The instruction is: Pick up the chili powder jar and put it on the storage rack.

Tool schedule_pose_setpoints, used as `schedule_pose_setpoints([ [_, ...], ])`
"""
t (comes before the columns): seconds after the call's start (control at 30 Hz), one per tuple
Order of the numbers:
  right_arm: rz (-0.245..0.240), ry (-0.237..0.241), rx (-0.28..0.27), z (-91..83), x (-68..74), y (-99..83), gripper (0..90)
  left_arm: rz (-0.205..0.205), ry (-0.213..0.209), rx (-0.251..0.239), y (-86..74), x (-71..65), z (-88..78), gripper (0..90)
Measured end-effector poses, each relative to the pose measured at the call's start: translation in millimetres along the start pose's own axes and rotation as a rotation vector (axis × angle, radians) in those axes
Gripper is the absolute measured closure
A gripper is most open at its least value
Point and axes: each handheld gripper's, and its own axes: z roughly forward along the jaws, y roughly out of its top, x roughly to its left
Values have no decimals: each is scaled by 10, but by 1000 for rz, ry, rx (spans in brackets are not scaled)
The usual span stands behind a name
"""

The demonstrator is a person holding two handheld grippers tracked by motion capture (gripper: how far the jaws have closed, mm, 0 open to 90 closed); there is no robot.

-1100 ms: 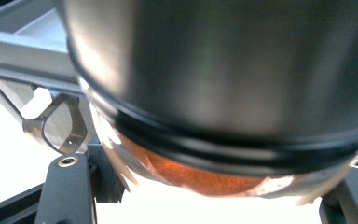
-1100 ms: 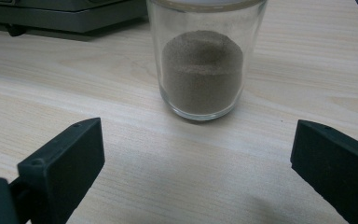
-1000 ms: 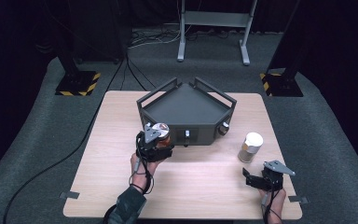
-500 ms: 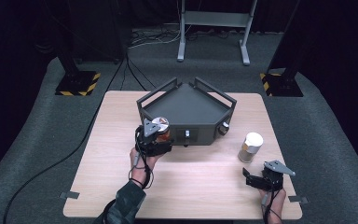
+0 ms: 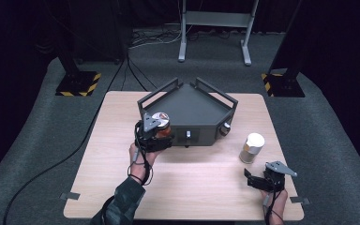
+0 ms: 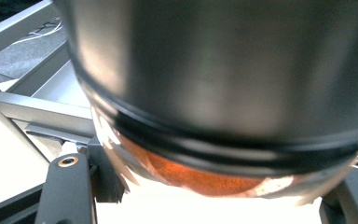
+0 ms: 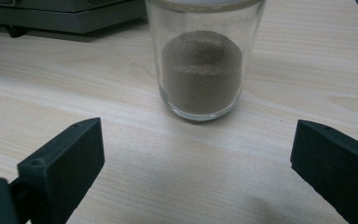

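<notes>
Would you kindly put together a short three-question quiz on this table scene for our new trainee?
1. True or false: the right gripper is shut on the glass jar of brown powder.
2. What does the left gripper hold? A) a jar of orange-red contents B) a spoon C) a cloth
3. What is the tabletop made of?

Key: 1. False, its jaws stand open, short of the jar. 2. A. 3. Light wood.

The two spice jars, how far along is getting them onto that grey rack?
Nothing looks finished: the grey rack holds no jar. In hand: the left gripper is shut on the orange spice jar at the rack's front left corner. Left: the brown spice jar stands on the table, ahead of the open right gripper.
</notes>
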Motion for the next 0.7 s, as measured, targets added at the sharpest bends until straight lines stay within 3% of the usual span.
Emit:
schedule_pose_setpoints([
  [0.7,-1,0,1,1,1,2,16,22,23,-12,210,59,6,316],
])
